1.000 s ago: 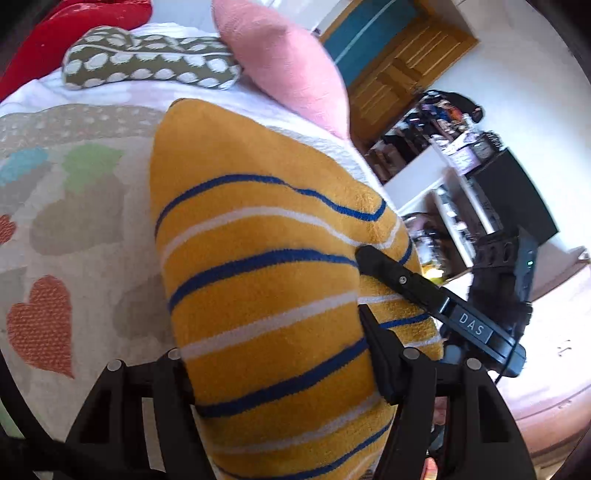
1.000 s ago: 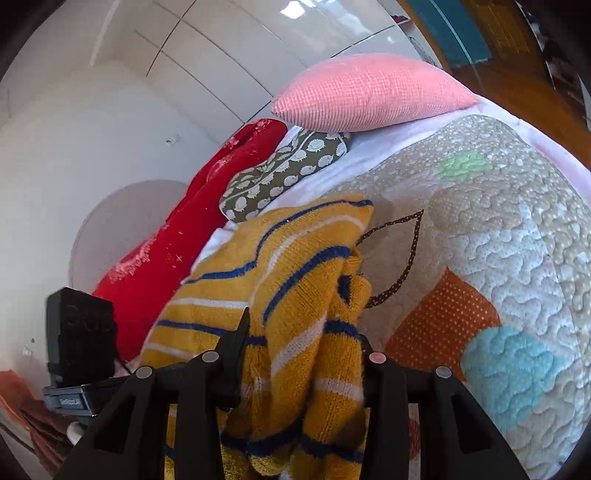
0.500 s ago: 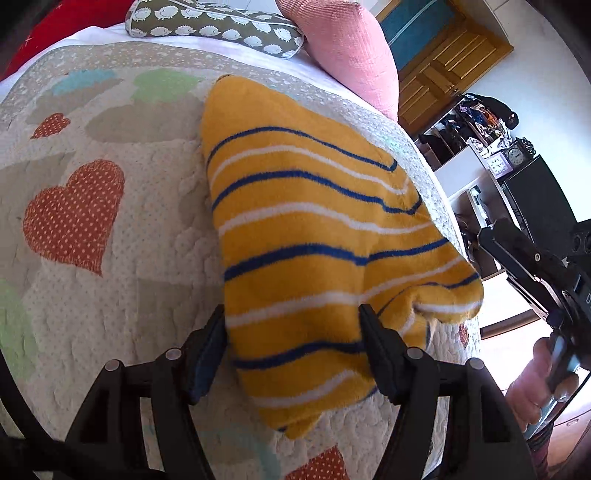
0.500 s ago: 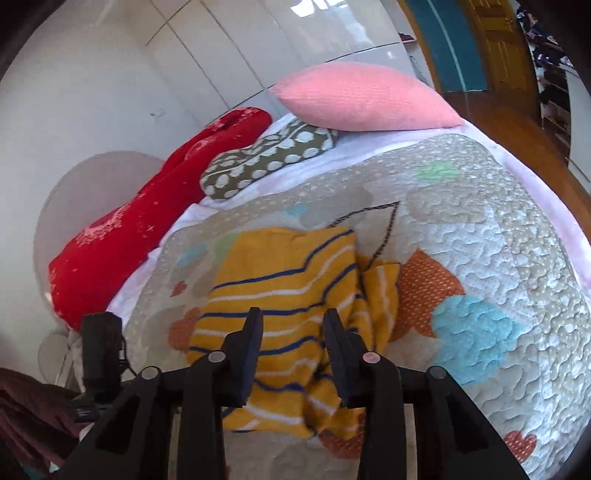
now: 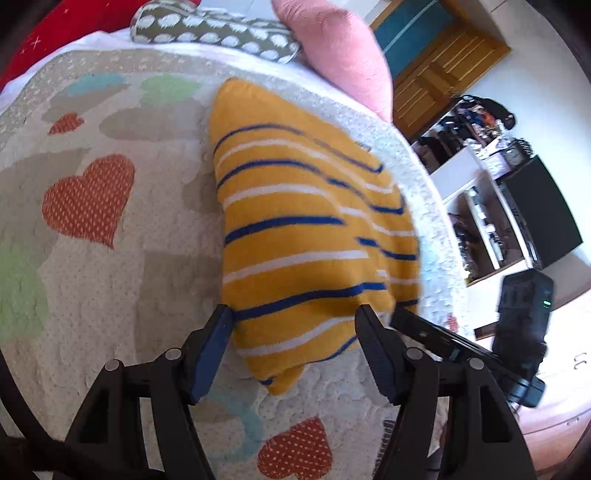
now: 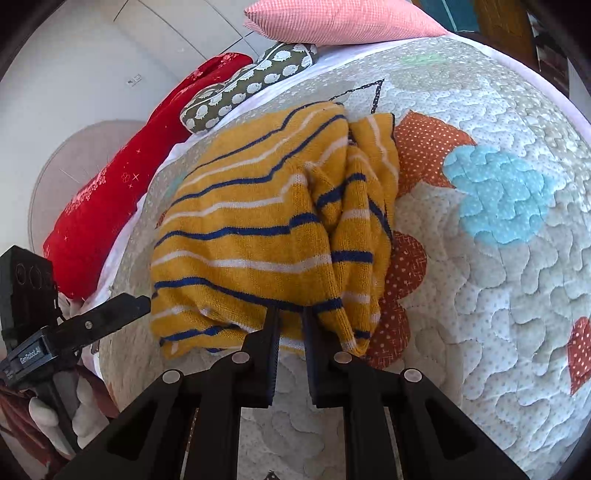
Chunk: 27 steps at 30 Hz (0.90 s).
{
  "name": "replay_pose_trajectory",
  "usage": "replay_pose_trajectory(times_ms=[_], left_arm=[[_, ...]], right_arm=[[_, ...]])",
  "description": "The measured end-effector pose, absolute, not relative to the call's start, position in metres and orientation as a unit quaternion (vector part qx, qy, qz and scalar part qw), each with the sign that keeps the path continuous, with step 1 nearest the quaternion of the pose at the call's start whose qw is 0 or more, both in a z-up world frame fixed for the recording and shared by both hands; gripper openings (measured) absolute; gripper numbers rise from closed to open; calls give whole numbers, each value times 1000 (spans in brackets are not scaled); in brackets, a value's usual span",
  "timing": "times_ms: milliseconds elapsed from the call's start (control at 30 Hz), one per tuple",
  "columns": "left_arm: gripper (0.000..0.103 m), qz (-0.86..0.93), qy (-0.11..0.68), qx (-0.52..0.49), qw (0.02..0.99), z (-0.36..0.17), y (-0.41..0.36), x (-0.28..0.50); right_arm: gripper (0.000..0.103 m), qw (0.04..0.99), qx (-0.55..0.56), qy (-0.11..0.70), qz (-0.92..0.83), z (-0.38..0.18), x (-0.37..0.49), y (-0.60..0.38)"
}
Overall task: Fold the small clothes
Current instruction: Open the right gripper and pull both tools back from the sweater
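1. Lying on the quilt [image 5: 92, 280], the yellow striped garment [image 5: 303, 236] sits folded just ahead of both grippers, its blue and white stripes running across.
2. The left gripper [image 5: 293, 317] has its jaws set wide, one finger at each side of the garment's near edge; the pads do not press on the cloth.
3. The right gripper [image 6: 290, 321] has just been closing and its jaws now stand narrow, almost together. Their tips reach the garment's near edge, under a bunched fold; whether any cloth is pinched between them cannot be told.
4. Seen from the right wrist, the garment's right side is rumpled into upright folds, while the left side lies flatter.
5. Beyond the garment, away from the grippers, lie a pink pillow [image 6: 332, 18], a patterned cushion [image 6: 243, 88] and a red cushion [image 6: 122, 192].
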<state>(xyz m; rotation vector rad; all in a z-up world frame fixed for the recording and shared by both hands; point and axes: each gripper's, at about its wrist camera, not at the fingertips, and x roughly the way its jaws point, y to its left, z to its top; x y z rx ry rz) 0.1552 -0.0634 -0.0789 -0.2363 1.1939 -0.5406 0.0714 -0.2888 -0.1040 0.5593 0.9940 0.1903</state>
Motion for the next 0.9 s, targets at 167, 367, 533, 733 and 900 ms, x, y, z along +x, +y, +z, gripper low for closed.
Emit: replay_pose_trajectory(times_ms=[167, 367, 533, 733, 900], left_arm=[[68, -228, 548, -126, 795, -87, -40, 128], [78, -121, 369, -2, 921, -2, -28, 49], [97, 52, 210, 70, 974, 67, -16, -18], [100, 22, 202, -10, 979, 83, 12, -50], [100, 16, 237, 9, 971, 67, 2, -47]], right_arm=[[23, 854, 245, 456, 50, -93, 36, -286], [63, 916, 175, 361, -25, -46, -33, -272], [70, 942, 144, 296, -58, -10, -61, -249], [103, 978, 94, 157, -99, 34, -104, -219], [103, 974, 56, 170, -142, 33, -103, -212]])
